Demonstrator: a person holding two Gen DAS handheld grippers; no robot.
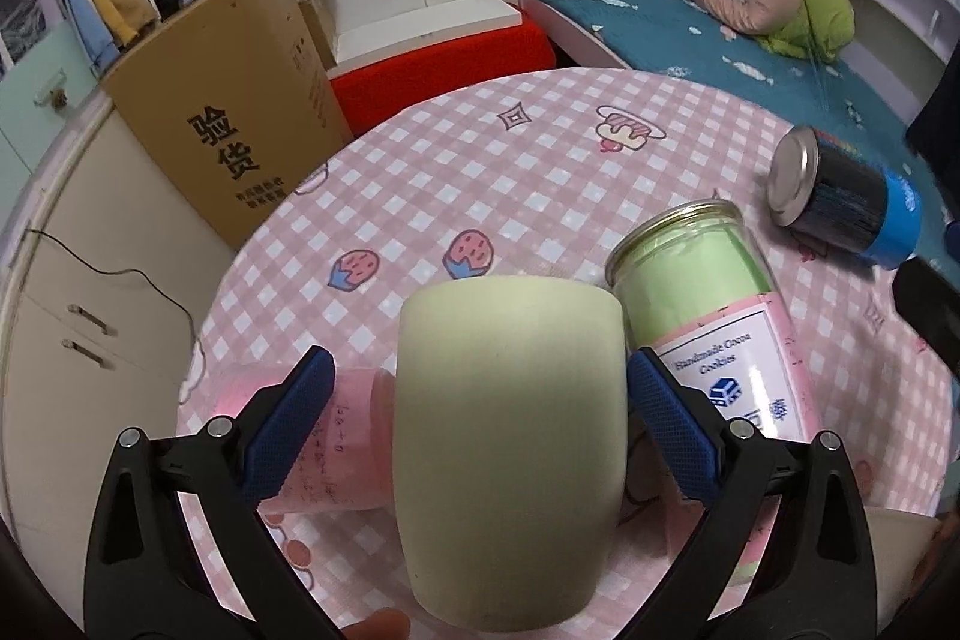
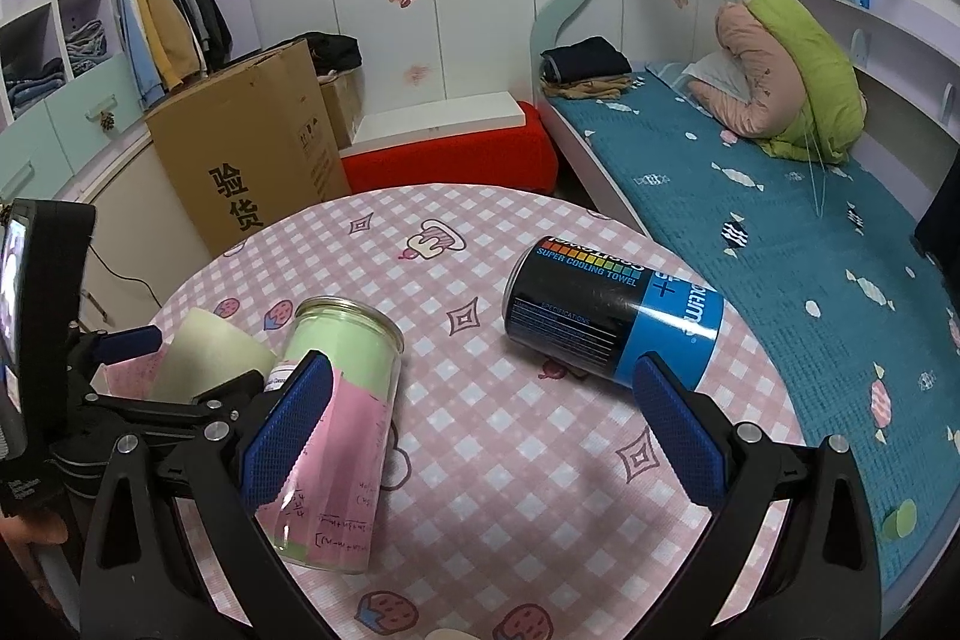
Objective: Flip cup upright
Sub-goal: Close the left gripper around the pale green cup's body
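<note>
A pale cream cup lies on its side on the pink checked table, its closed base pointing away from me. My left gripper is open, with one blue finger on each side of the cup; the right pad is at its wall and the left pad stands clear. The cup also shows at the left in the right wrist view, between the left gripper's fingers. My right gripper is open and empty above the table's middle.
A clear jar of green cookies lies beside the cup. A pink cup lies to its left. A black and blue towel canister lies at the right. A cardboard box and a bed flank the table.
</note>
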